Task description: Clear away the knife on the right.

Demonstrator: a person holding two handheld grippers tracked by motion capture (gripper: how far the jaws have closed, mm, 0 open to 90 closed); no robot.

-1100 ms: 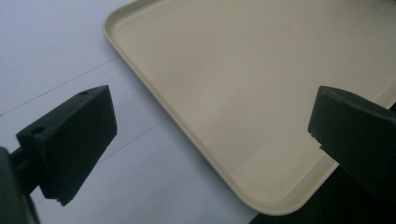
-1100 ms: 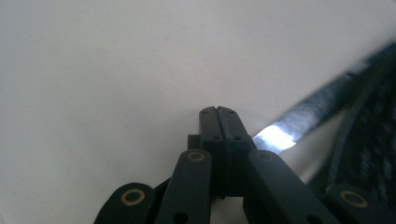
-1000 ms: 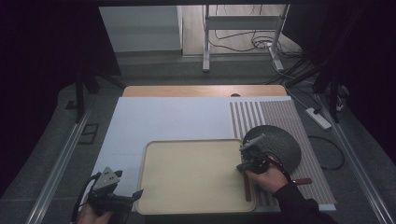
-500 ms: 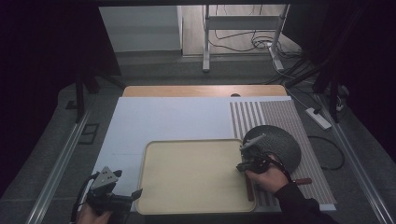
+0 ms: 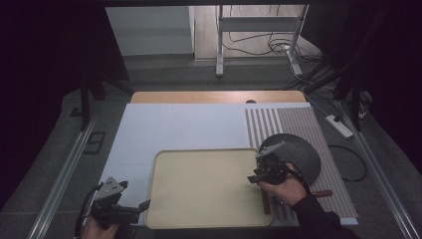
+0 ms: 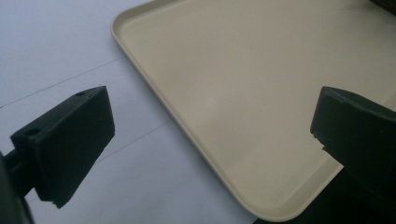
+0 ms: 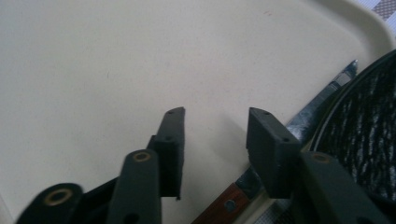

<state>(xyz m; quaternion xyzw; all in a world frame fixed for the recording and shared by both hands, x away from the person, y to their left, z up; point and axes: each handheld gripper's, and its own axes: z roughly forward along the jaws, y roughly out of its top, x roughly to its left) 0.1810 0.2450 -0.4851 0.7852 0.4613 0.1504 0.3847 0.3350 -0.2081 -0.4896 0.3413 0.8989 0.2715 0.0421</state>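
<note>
A cream tray [image 5: 199, 189] lies on a white sheet [image 5: 174, 129] at the table's near side. A knife [image 7: 229, 203] with a brown wooden handle rests along the tray's right rim [image 5: 267, 203], its blade running up beside a dark round woven mat [image 7: 364, 130]. My right gripper [image 7: 215, 116] hovers low over the tray's right part [image 5: 256, 178]. Its jaws have just been opening and nothing is between them; the knife lies under the right jaw. My left gripper [image 6: 210, 140] stands wide open at the tray's near left corner [image 5: 144, 205], holding nothing.
The dark round mat [image 5: 298, 154] sits on a striped placemat [image 5: 293, 124] right of the tray. Another brown handle [image 5: 323, 193] pokes out by the right wrist. A power strip [image 5: 341, 127] and cables lie on the floor beyond the right edge.
The right gripper's jaws have parted above the knife. Both hands have kept their places.
</note>
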